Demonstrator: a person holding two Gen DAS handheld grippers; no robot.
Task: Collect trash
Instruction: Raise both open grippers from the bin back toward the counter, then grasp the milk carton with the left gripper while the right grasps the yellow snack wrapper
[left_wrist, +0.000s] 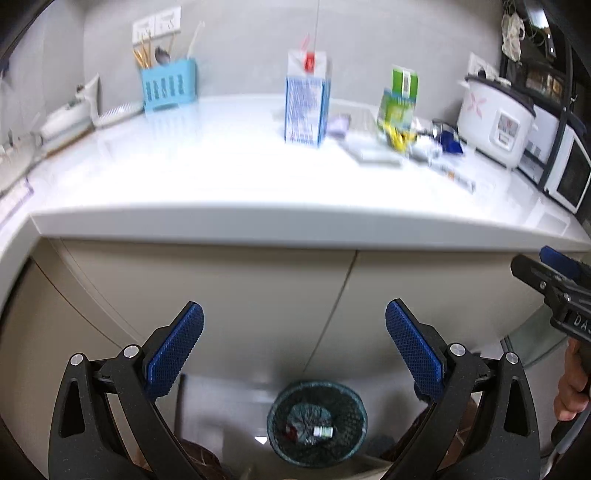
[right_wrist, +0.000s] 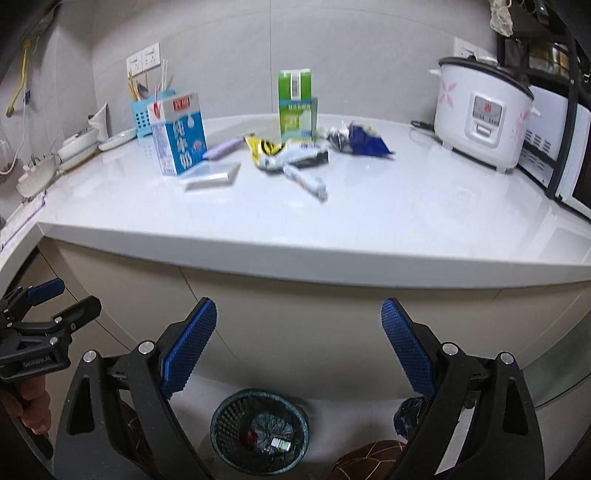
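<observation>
On the white counter (right_wrist: 369, 221) stand a blue milk carton (right_wrist: 179, 134) and a green carton (right_wrist: 297, 105), with a yellow wrapper (right_wrist: 264, 146), a dark blue wrapper (right_wrist: 364, 142), white wrappers (right_wrist: 303, 175) and a flat clear packet (right_wrist: 214, 173) lying between them. A mesh waste bin (right_wrist: 260, 430) stands on the floor below, holding a small item. My left gripper (left_wrist: 294, 345) is open above the bin (left_wrist: 317, 422), with nothing between its fingers. My right gripper (right_wrist: 299, 345) is open too, in front of the cupboard.
A rice cooker (right_wrist: 482, 110) and a microwave (right_wrist: 569, 158) stand at the right. A blue utensil holder (left_wrist: 169, 88) is at the back left, by a dish rack (right_wrist: 37, 177). Cupboard doors (left_wrist: 258, 302) run under the counter edge. A dark bag (right_wrist: 410, 413) lies by the bin.
</observation>
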